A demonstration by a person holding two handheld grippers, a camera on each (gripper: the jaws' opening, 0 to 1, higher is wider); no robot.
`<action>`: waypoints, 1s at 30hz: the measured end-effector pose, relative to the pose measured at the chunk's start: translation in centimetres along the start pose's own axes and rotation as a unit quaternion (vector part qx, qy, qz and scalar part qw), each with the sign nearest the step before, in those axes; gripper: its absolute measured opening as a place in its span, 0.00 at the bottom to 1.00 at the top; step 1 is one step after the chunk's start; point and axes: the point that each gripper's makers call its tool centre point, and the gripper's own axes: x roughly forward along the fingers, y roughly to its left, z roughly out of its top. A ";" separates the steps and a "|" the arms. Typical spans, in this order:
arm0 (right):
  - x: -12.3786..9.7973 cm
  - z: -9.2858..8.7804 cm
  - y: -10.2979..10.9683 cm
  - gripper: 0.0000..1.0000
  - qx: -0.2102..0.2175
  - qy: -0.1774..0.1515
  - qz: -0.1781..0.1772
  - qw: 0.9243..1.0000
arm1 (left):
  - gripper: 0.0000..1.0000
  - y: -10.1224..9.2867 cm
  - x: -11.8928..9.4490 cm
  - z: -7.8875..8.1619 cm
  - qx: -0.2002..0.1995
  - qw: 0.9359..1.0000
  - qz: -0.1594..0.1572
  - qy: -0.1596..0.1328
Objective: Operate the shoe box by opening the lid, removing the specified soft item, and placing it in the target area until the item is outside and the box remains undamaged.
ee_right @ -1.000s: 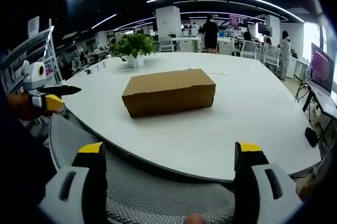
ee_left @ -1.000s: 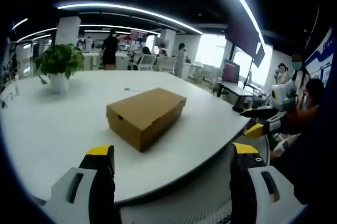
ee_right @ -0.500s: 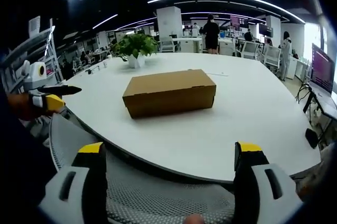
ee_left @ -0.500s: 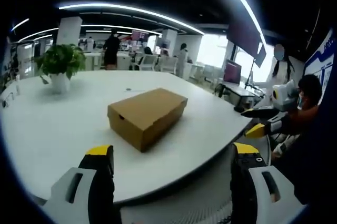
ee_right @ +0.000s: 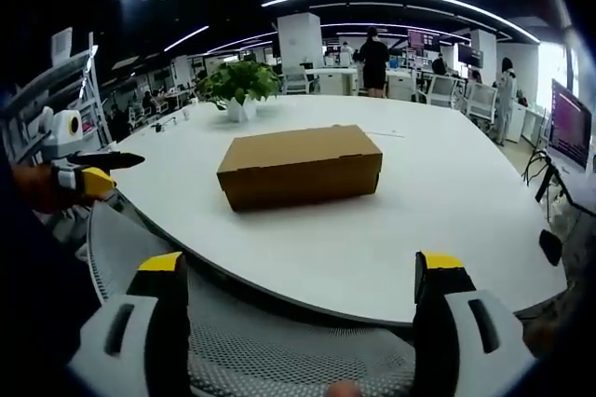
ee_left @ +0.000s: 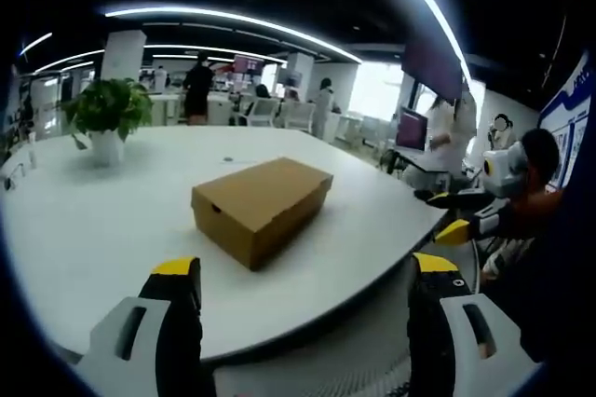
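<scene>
A brown cardboard shoe box point(ee_left: 262, 206) point(ee_right: 300, 164) lies on the white table point(ee_left: 84, 229) point(ee_right: 372, 239) with its lid down. The left gripper point(ee_left: 305, 278) is open, held back from the table's near edge, well short of the box. The right gripper point(ee_right: 302, 278) is open too, hovering over a grey mesh chair back point(ee_right: 279, 346) in front of the table. Each gripper shows in the other's view, the right gripper point(ee_left: 470, 220) at the right edge of the left gripper view and the left gripper point(ee_right: 79, 173) at the left edge of the right gripper view. Nothing is between either pair of jaws.
A potted green plant point(ee_left: 105, 117) point(ee_right: 238, 85) stands on the far side of the table. Several people stand among desks and chairs point(ee_right: 475, 99) behind. A person in white point(ee_left: 449, 136) walks near monitors point(ee_left: 407, 127) at the right. A shelf point(ee_right: 56, 89) is on the left.
Both grippers stay nearly still and open; the box has not moved. A person in white has walked into the left gripper view at the right.
</scene>
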 end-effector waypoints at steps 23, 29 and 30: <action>0.0 -0.1 0.2 0.96 -0.003 0.005 0.005 1.000 | 0.93 -0.2 0.0 -0.1 0.001 1.000 -0.004 0.003; 0.1 -0.1 0.2 0.96 -0.005 0.007 0.007 1.000 | 0.93 -0.2 0.1 -0.1 0.002 1.000 -0.005 0.006; 0.1 -0.1 0.2 0.96 -0.006 0.007 0.007 1.000 | 0.93 -0.1 0.1 -0.1 0.001 1.000 -0.004 0.006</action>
